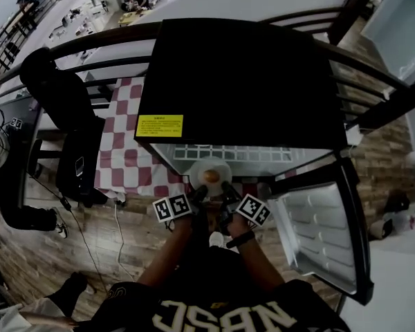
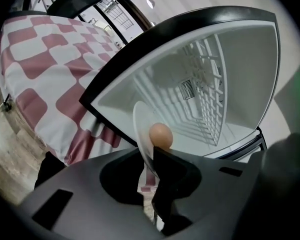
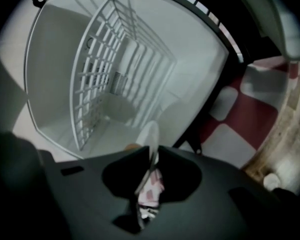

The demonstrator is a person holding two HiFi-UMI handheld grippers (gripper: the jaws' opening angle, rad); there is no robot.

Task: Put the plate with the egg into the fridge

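Mid-carry here: left tool [image 1: 199, 196] and right tool [image 1: 225, 191] each pinch the plate [image 1: 211, 166] rim at its 7 and 5 o'clock, egg [image 1: 211, 178] on it, right at the open fridge [image 1: 242, 81] mouth, so next it probably needs sliding in level.

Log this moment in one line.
left gripper: jaws shut on white round plate | right gripper: jaws shut on plate | brown egg: on plate | black fridge: door open | plate: at opening

Egg [image 1: 211, 177] on plate [image 1: 198, 171], before fridge [image 1: 242, 81]
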